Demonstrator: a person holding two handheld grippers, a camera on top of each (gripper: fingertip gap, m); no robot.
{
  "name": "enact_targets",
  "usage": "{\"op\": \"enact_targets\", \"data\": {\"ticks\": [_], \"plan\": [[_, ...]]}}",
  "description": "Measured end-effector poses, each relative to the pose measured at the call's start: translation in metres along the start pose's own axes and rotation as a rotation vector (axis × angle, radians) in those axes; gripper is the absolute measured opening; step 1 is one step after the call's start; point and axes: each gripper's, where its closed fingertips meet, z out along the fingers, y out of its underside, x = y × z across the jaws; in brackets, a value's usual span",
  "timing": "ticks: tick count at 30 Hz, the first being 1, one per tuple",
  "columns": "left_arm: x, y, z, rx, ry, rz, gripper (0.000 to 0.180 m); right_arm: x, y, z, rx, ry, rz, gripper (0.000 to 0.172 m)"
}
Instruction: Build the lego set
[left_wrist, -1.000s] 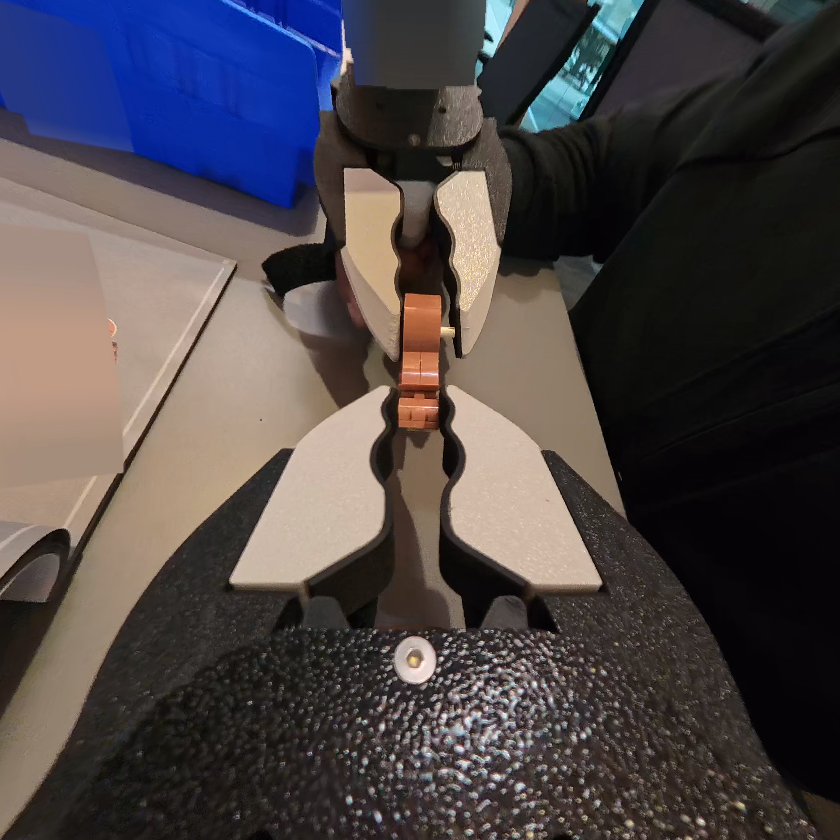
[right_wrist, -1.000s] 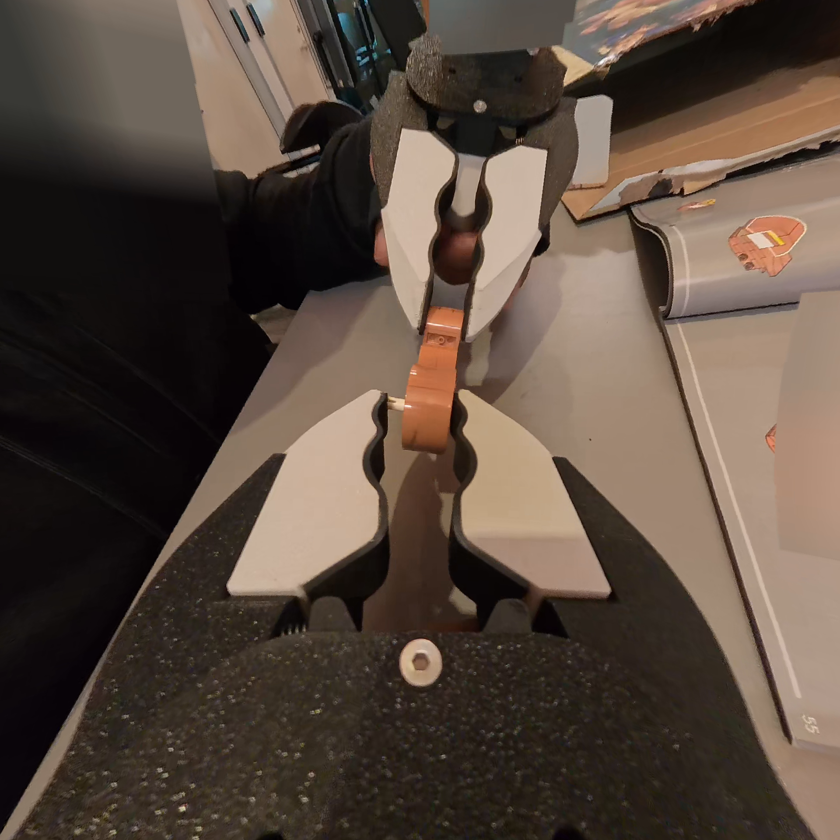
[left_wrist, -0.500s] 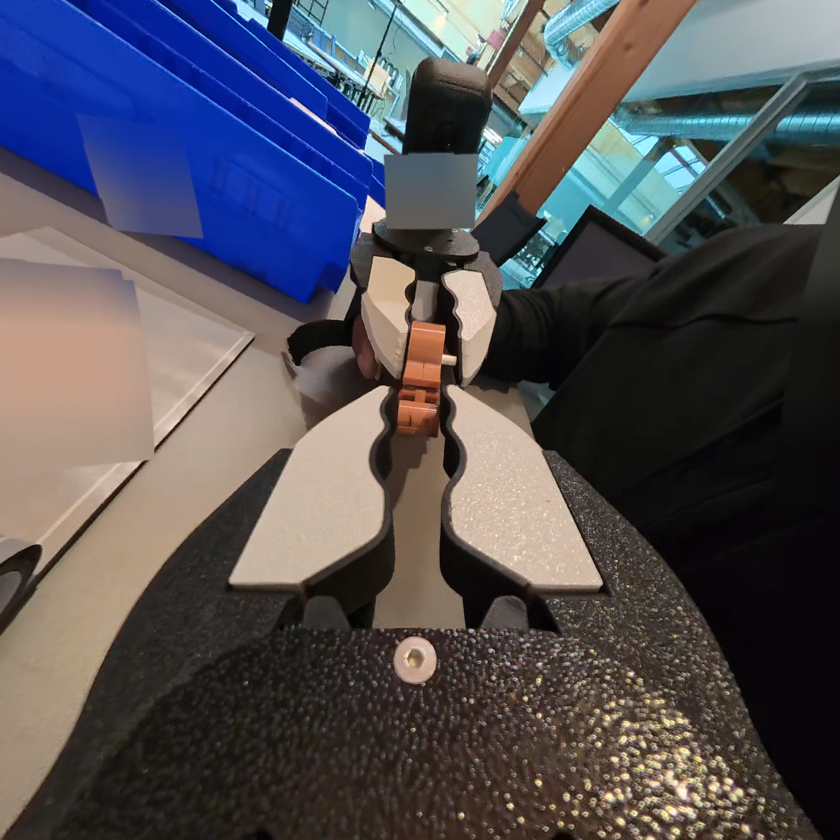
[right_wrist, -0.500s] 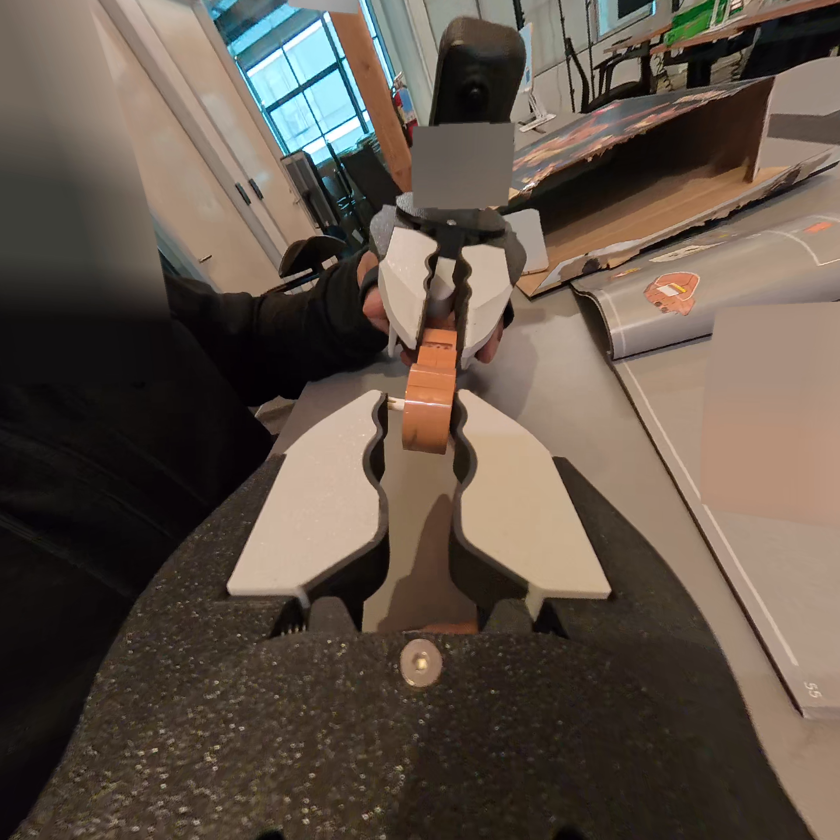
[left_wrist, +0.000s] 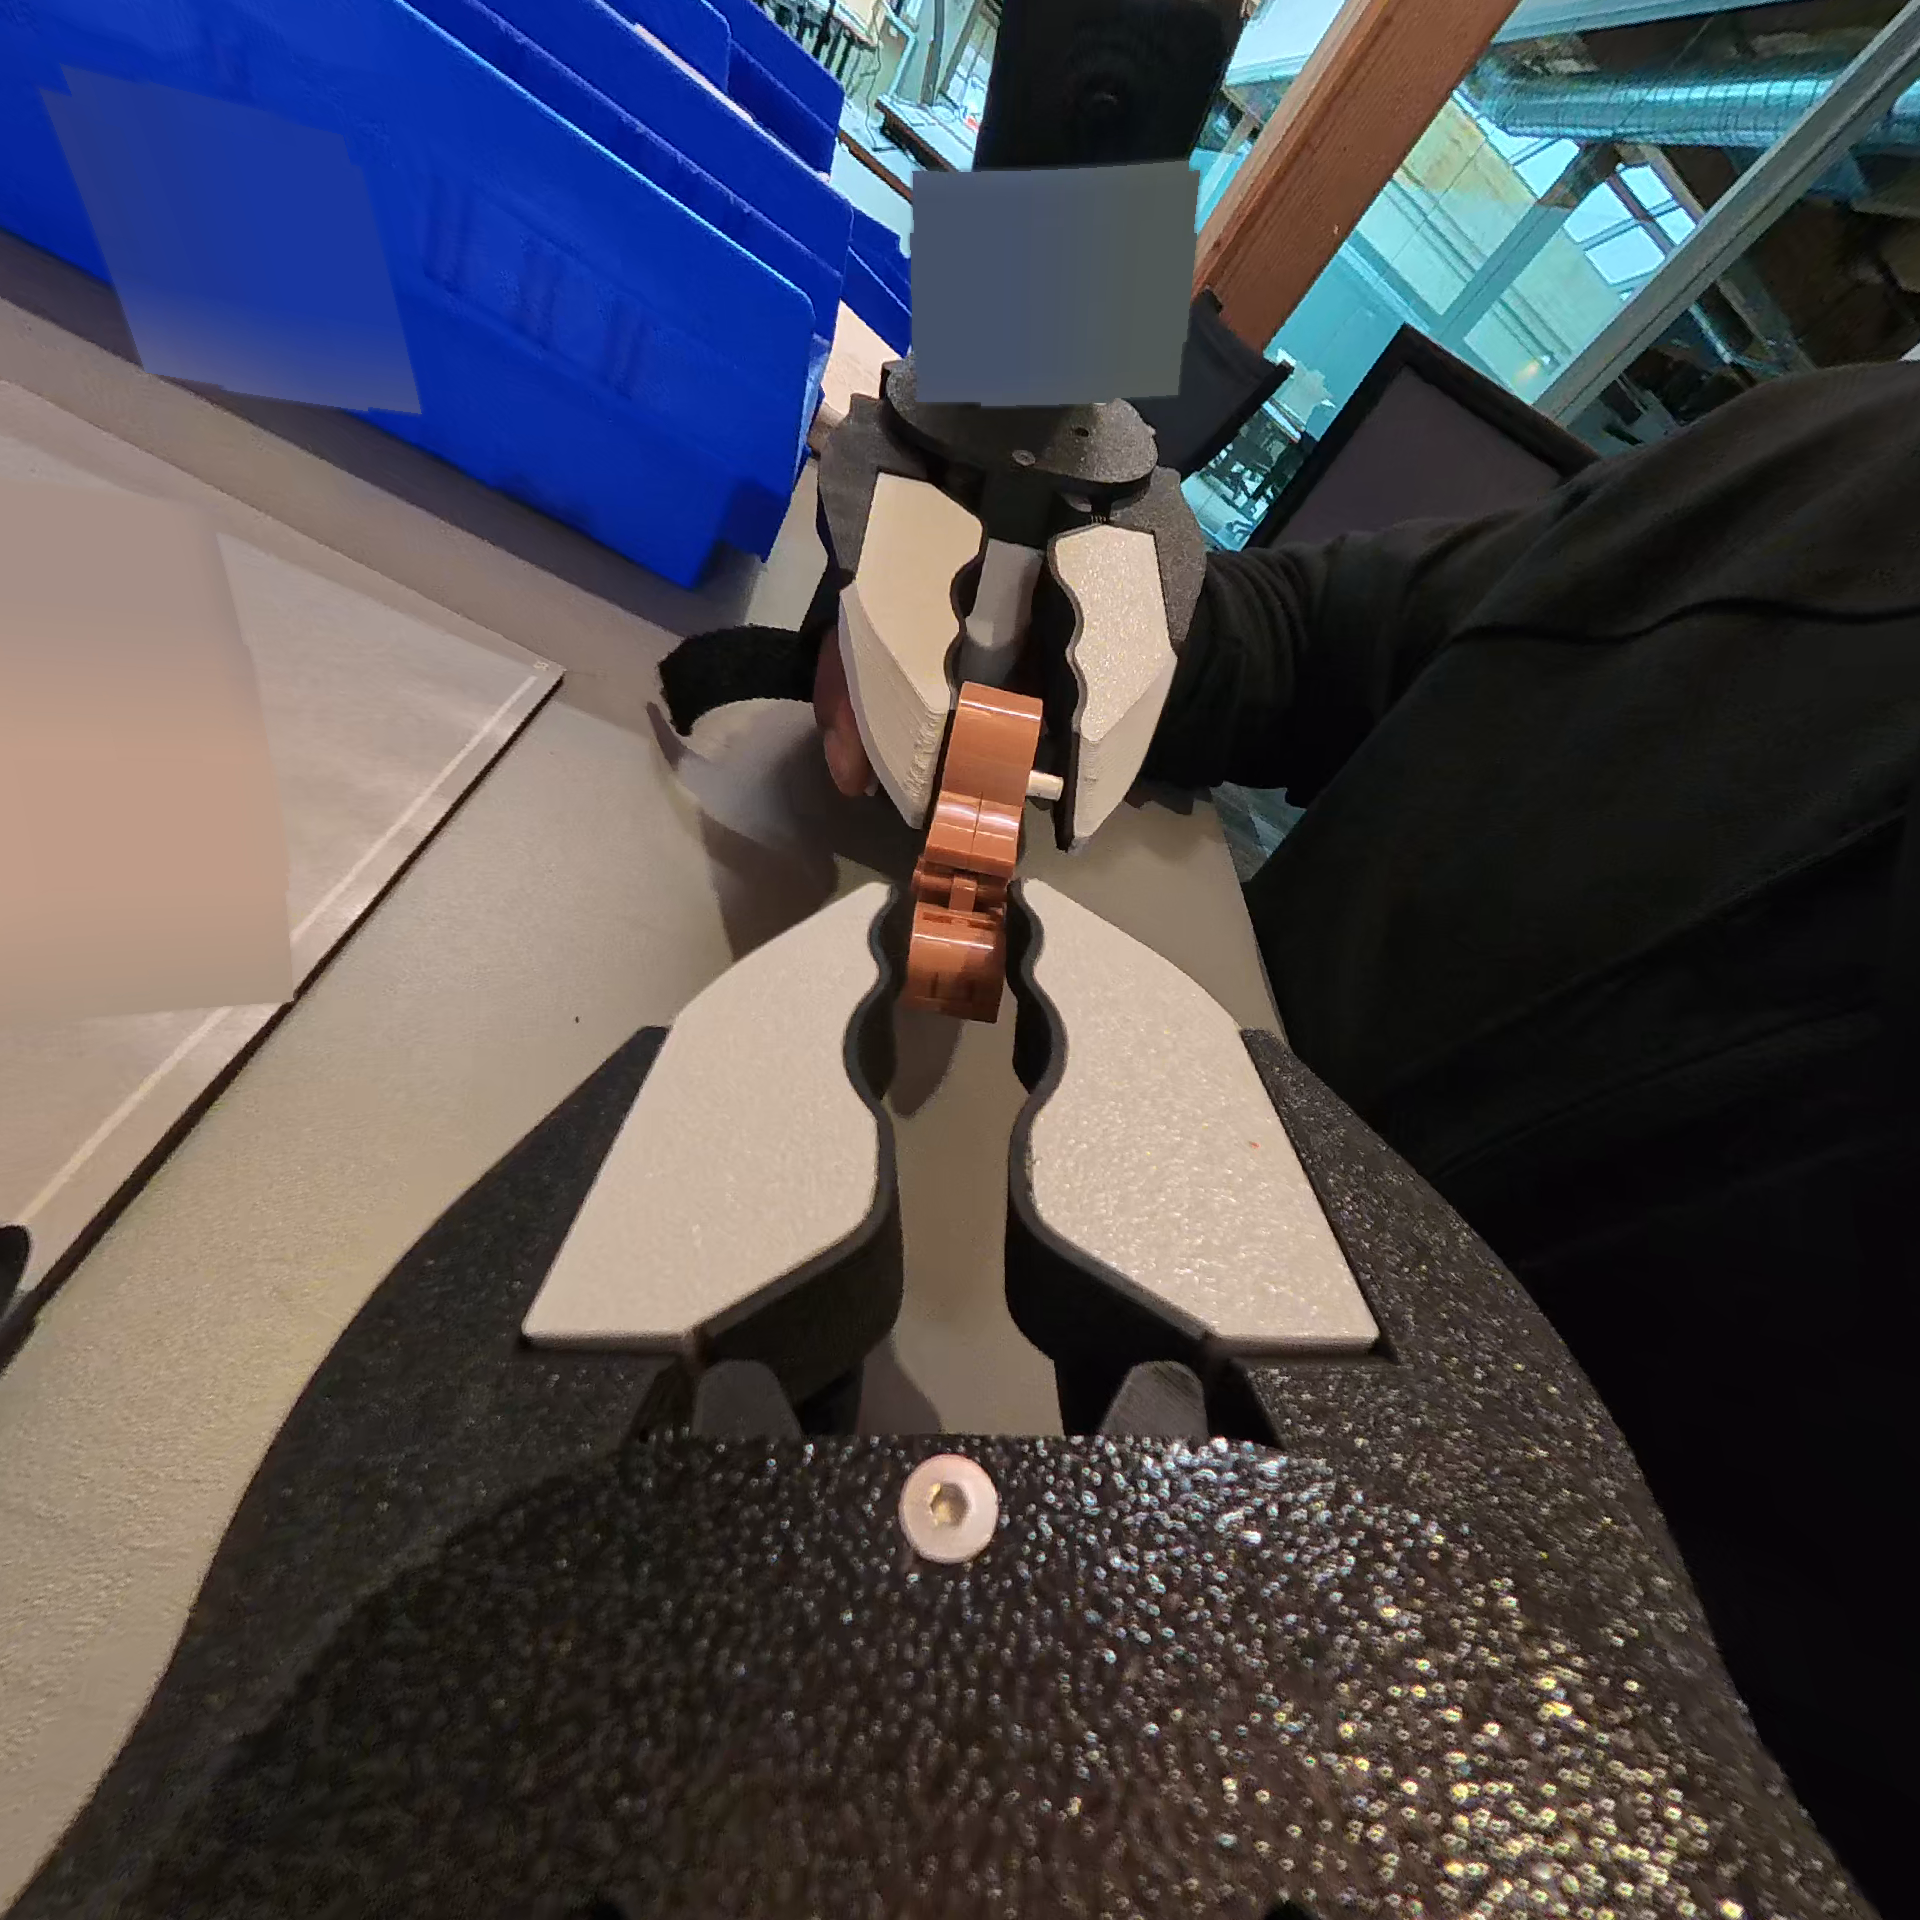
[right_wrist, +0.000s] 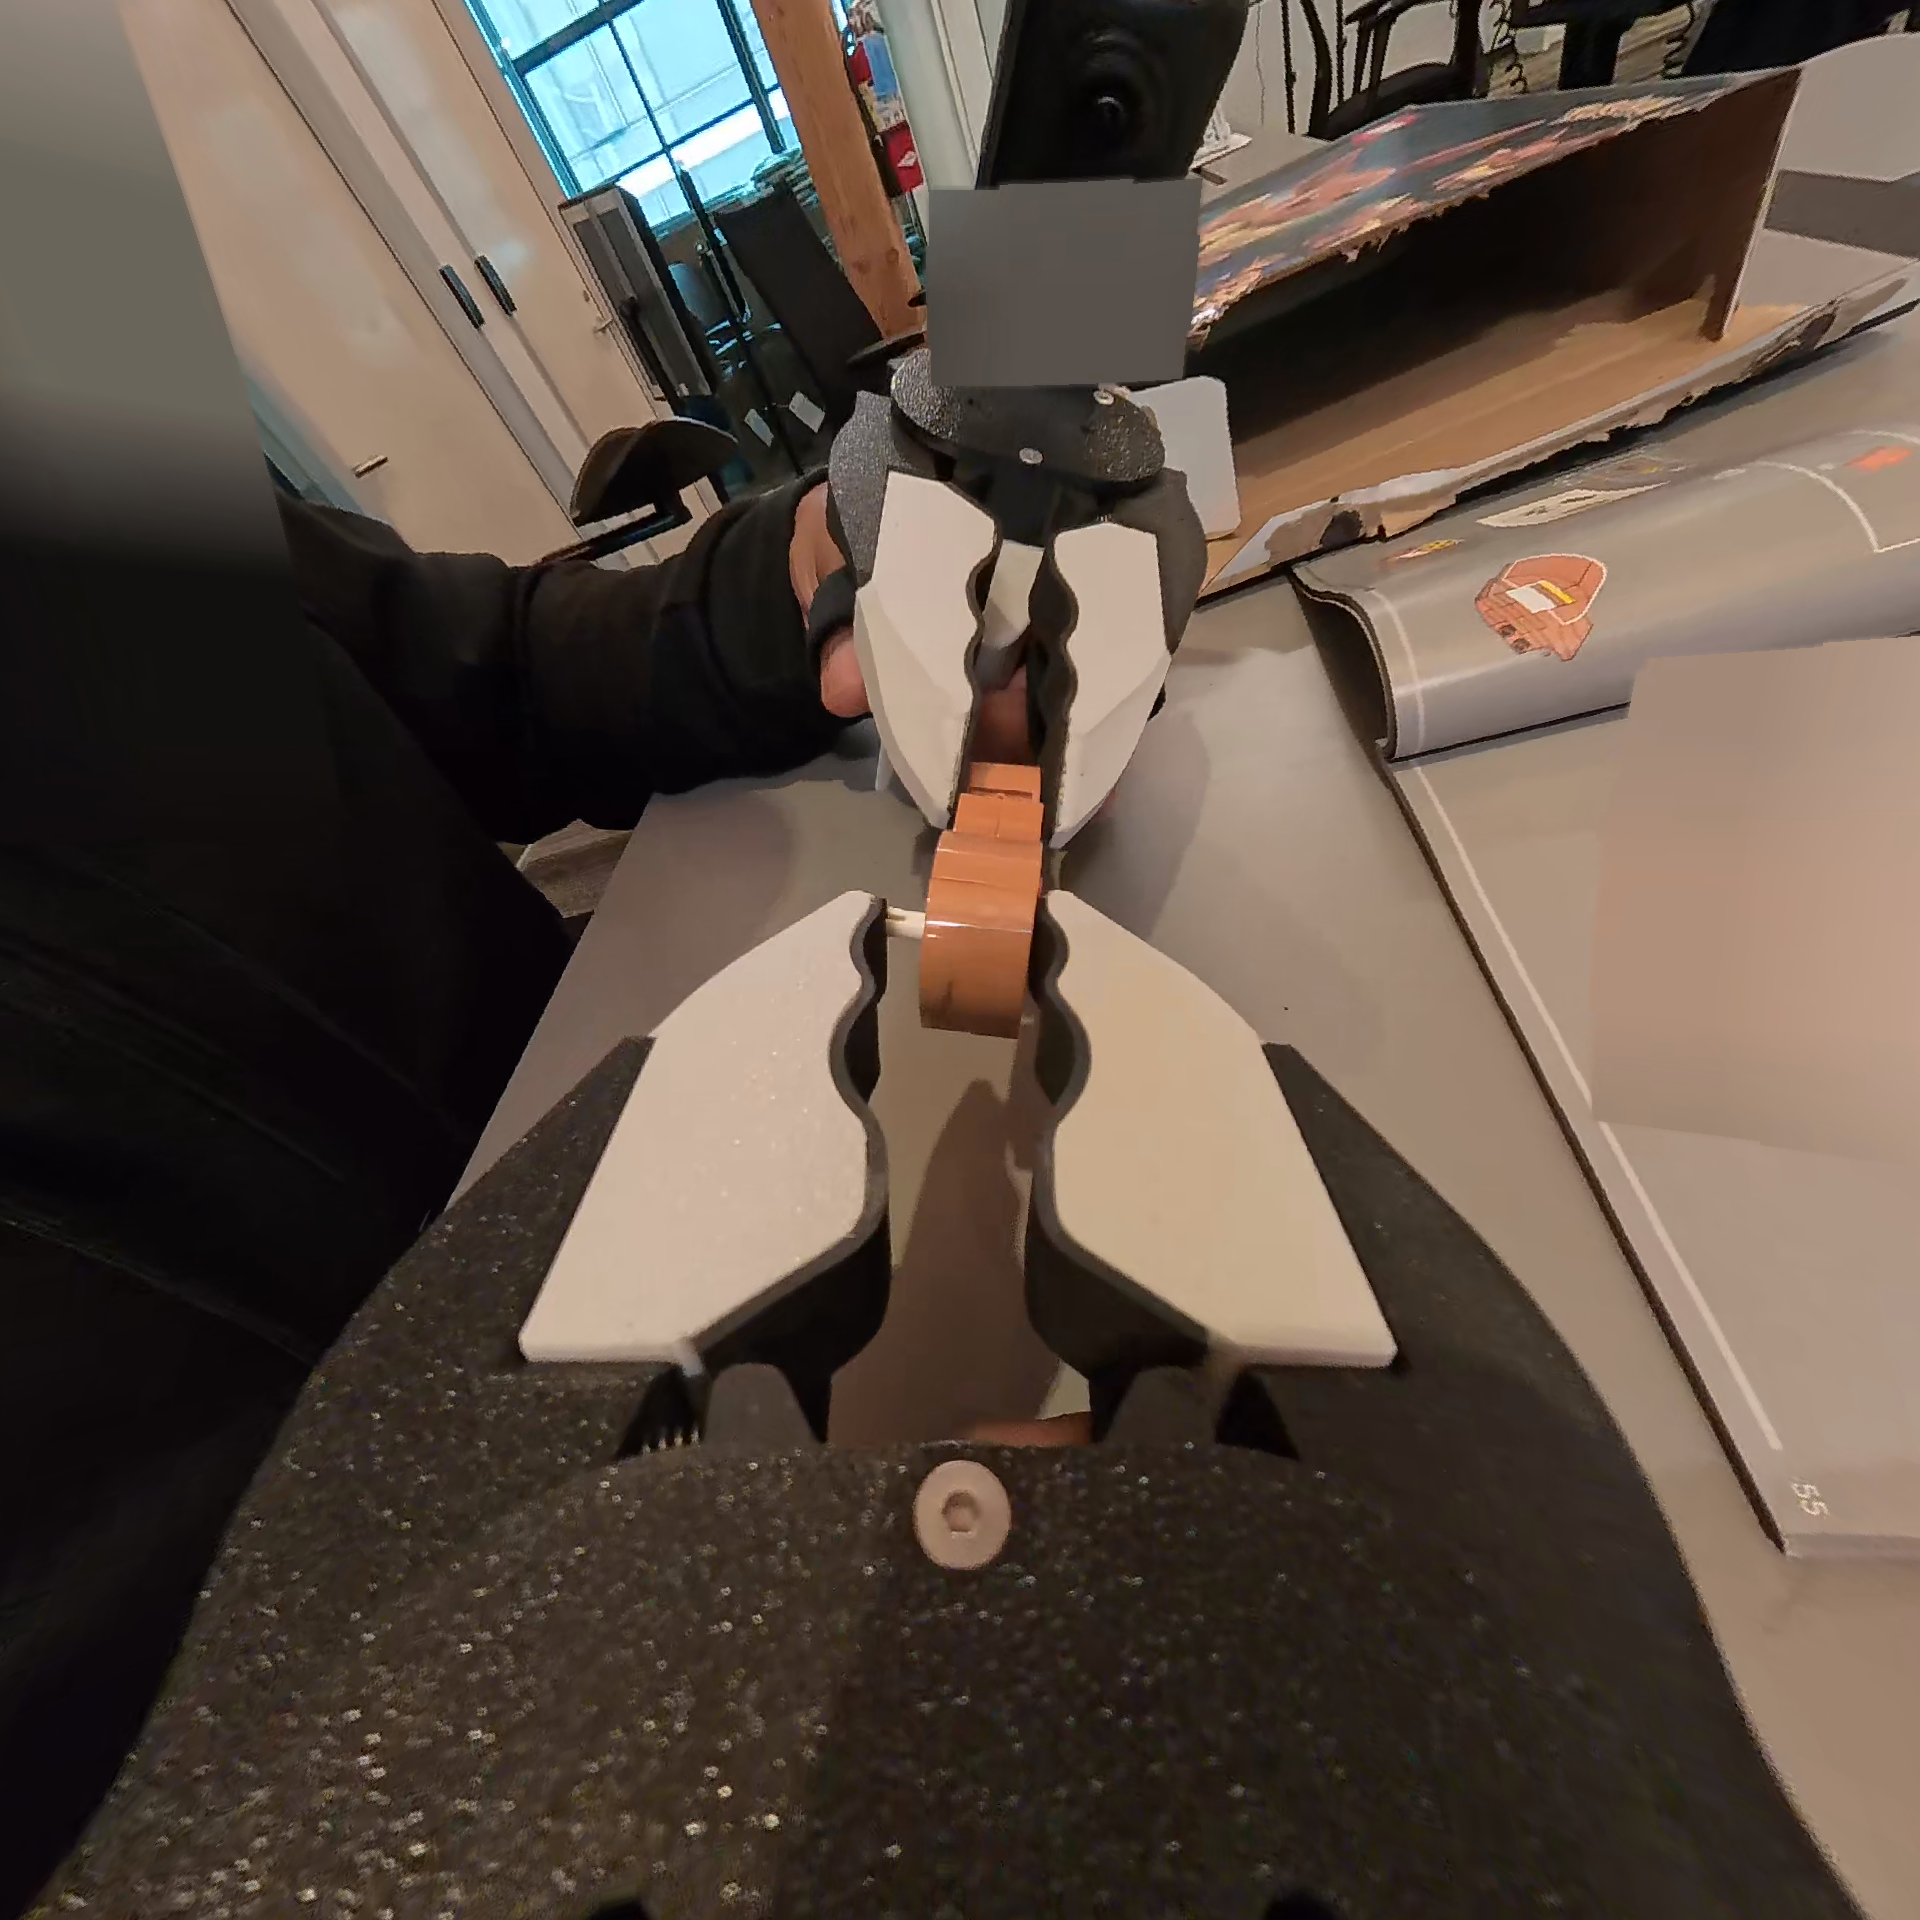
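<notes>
A brown brick assembly (left_wrist: 961, 914) hangs between my two grippers above the grey table (left_wrist: 468, 987). My left gripper (left_wrist: 951, 935) is shut on its blocky, hinged end. My right gripper (right_wrist: 966, 935) is shut on its rounded end (right_wrist: 977, 966): one pad presses the brown face and the other meets a short white pin (right_wrist: 902, 923) sticking out of its side. The right gripper also shows in the left wrist view (left_wrist: 997, 769), facing me. The left gripper shows in the right wrist view (right_wrist: 1008, 800), clamped on the far end.
Blue bins (left_wrist: 520, 260) stand along the table's far left. An open grey booklet (right_wrist: 1558, 644) lies on the table, also in the left wrist view (left_wrist: 364, 675). A torn cardboard box (right_wrist: 1507, 260) lies behind it. A person's black sleeves (left_wrist: 1558, 727) flank the grippers. Both grippers' tips are close together, under 4 cm apart.
Both views tilted up from the table, then dipped a little, and the grippers now look closer together. The brown assembly stays clamped in both grasps.
</notes>
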Motion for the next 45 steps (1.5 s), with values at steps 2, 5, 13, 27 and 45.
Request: {"op": "enact_targets", "data": {"ticks": [2,5,13,27,45], "plan": [[0.0,0.002,0.0,-0.013,0.0,-0.005,0.017,0.0,0.0,0.0,-0.004,-0.008,0.012,0.025],[0.001,0.005,0.002,-0.037,0.003,-0.007,0.016,-0.002,0.0,0.0,-0.008,-0.026,0.023,0.025],[0.003,0.01,0.003,-0.081,0.004,0.012,0.016,-0.003,0.001,0.001,-0.013,-0.049,0.043,0.025],[-0.008,-0.001,-0.002,0.017,-0.04,-0.02,0.016,0.007,-0.007,0.003,0.06,0.082,0.039,0.025],[0.011,-0.01,-0.001,0.067,0.049,0.042,0.016,-0.006,-0.022,0.0,0.151,0.028,0.017,0.025]]}}
